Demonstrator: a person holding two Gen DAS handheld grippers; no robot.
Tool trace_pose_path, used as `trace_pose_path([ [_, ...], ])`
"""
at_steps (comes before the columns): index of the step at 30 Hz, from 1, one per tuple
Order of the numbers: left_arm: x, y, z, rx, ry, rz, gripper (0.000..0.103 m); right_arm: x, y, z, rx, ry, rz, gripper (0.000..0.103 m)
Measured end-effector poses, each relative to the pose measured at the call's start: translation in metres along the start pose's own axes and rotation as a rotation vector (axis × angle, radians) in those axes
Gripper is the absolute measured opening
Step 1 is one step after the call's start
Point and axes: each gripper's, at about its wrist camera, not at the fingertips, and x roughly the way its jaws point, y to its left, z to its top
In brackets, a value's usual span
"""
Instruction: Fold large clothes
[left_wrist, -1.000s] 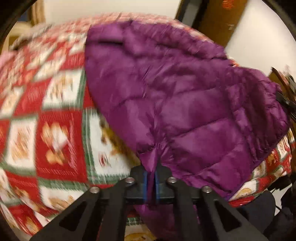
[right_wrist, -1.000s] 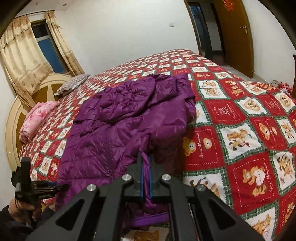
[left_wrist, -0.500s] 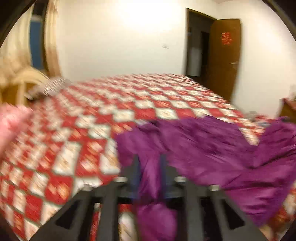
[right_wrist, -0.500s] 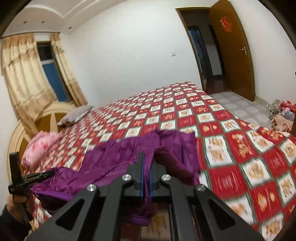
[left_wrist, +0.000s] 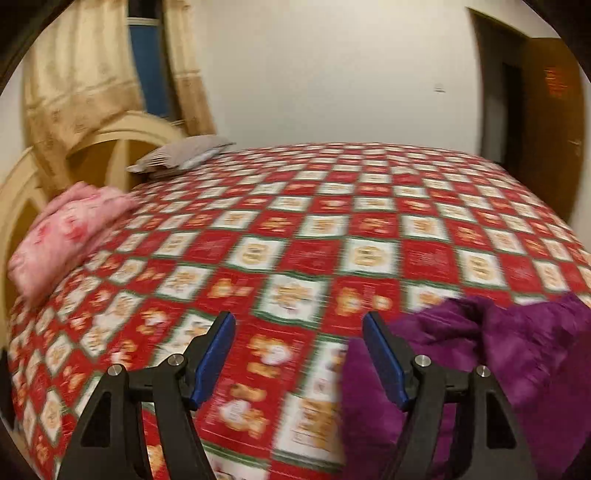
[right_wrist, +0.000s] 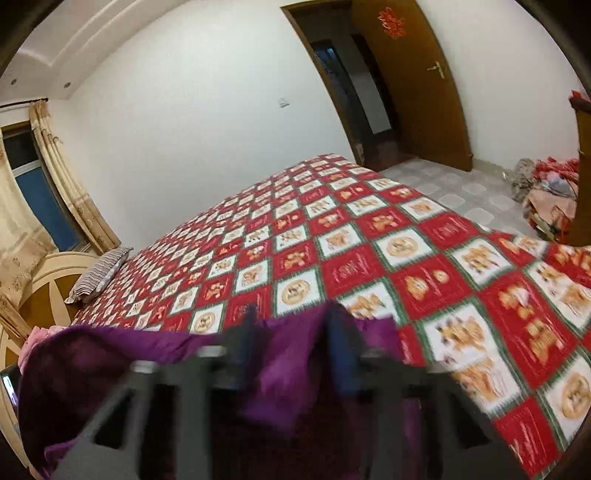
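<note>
Both claws are opening: the left claw (left_wrist: 299, 354) has only bedspread between its jaws, the purple jacket (left_wrist: 498, 354) at its three o'clock. The right claw (right_wrist: 291, 347) straddles jacket fabric on the bed (right_wrist: 369, 236).

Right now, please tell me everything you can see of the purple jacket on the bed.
The purple jacket is deep violet, of a thin, slightly shiny fabric that looks padded. It lies crumpled in a loose heap on the near part of the red checked bedspread; no sleeve or zip can be made out. Both grippers' jaws are opening. The left gripper has only bedspread between its fingers, the jacket beside its right finger. Jacket fabric shows between the blurred fingers of the right gripper, not pinched.
</note>
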Motion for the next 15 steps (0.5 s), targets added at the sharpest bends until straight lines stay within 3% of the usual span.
trace_pose_path([
  [3,-0.003,0.013,0.002,-0.055,-0.001,0.026,0.072,-0.003,0.017,0.004,-0.072,-0.045,0.005,0.075],
  [7,-0.022,0.002,-0.001,-0.047,-0.056,-0.016,0.072,-0.007,0.031,-0.009,-0.129,-0.069,-0.008,0.075],
  [12,-0.04,-0.076,-0.005,0.1,-0.1,-0.134,0.077,0.026,0.06,-0.04,-0.209,0.069,0.004,0.072],
  [15,-0.03,-0.117,-0.015,0.191,-0.093,-0.151,0.078,0.048,0.087,-0.06,-0.286,0.157,0.024,0.067],
])
